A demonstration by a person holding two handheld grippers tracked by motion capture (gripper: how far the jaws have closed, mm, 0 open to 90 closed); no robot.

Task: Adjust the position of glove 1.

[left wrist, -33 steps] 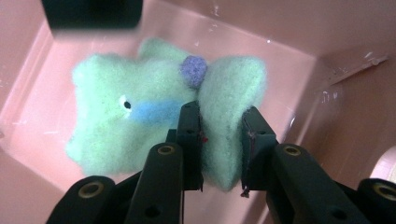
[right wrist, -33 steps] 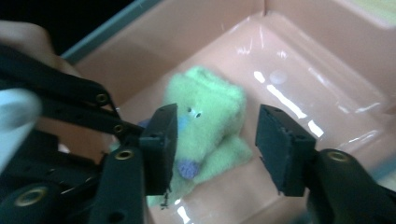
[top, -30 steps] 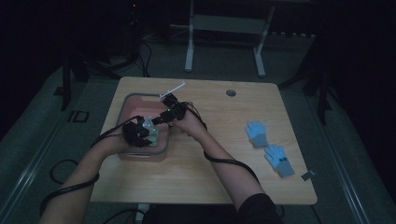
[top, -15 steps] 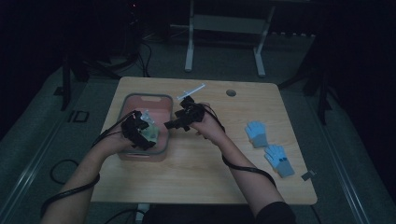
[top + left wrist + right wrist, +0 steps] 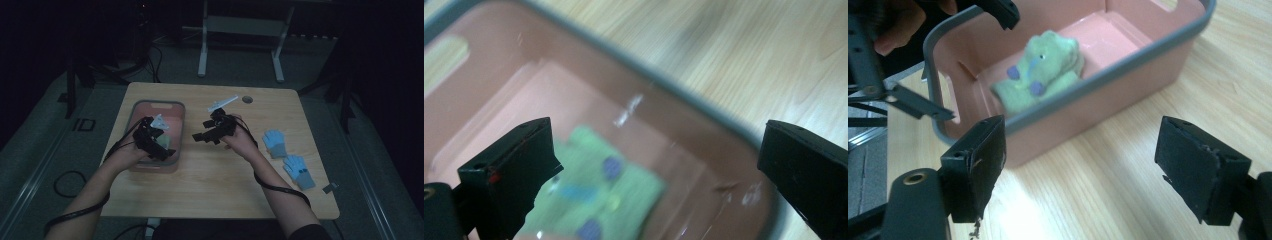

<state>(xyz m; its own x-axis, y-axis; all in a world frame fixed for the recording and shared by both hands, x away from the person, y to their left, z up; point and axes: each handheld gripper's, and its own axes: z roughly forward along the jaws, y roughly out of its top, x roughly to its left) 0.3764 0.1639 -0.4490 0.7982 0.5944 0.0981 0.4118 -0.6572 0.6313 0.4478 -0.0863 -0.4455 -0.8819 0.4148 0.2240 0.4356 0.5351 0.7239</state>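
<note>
A green glove (image 5: pixel 1043 67) with purple dots lies inside the pink bin (image 5: pixel 156 103) at the left of the wooden table (image 5: pixel 210 185). My left gripper (image 5: pixel 152 142) hovers over the bin's near end, open, and looks down on the green glove (image 5: pixel 594 200) with nothing between its jaws. My right gripper (image 5: pixel 207 135) stands open over bare table just right of the bin, holding nothing and facing the bin's wall (image 5: pixel 1098 105). Two blue gloves (image 5: pixel 274 142) (image 5: pixel 298 170) lie at the table's right side.
A small dark round hole (image 5: pixel 247 99) sits near the table's far edge. A small grey tag (image 5: pixel 327 188) lies by the right front corner. Cables trail from both grippers over the near edge. A metal stand (image 5: pixel 240 25) stands on the floor behind the table.
My right gripper has pulled out of the bin and moved right over the table, open. The green glove rests in the bin. My left gripper has stayed over the bin.
</note>
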